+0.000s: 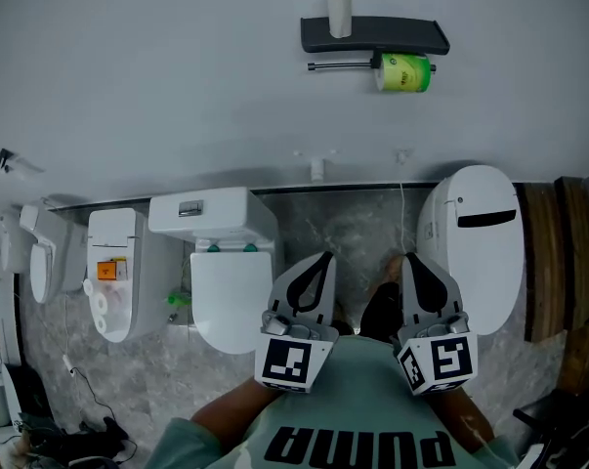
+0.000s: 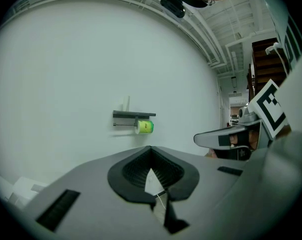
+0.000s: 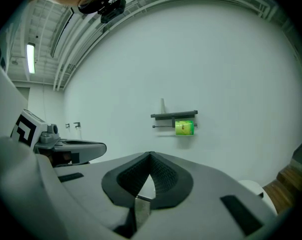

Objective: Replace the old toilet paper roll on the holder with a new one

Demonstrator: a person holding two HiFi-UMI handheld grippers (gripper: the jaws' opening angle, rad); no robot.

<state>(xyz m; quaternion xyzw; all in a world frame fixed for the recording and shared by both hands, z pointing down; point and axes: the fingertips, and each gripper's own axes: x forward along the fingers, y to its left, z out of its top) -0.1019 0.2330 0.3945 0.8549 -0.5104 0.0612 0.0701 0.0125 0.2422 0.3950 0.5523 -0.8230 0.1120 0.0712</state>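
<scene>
A dark shelf-type holder (image 1: 374, 35) is fixed high on the white wall. A green-wrapped toilet roll (image 1: 403, 71) hangs on its bar at the right end. A pale slim tube (image 1: 340, 13) stands upright on the shelf. Both grippers are held low, close to the person's body and well short of the wall. My left gripper (image 1: 323, 258) and my right gripper (image 1: 409, 259) sit side by side, each shut with nothing between the jaws. The left gripper view shows the holder (image 2: 133, 115) and green roll (image 2: 144, 127) far ahead; the right gripper view shows the holder (image 3: 174, 115) and green roll (image 3: 185, 128) likewise.
A white toilet (image 1: 231, 296) with its tank (image 1: 208, 213) stands below left of the holder, another white toilet (image 1: 482, 242) at the right, and more fixtures (image 1: 113, 272) at far left. Wooden boards (image 1: 558, 262) line the right edge. Cables lie on the marble floor (image 1: 89, 399).
</scene>
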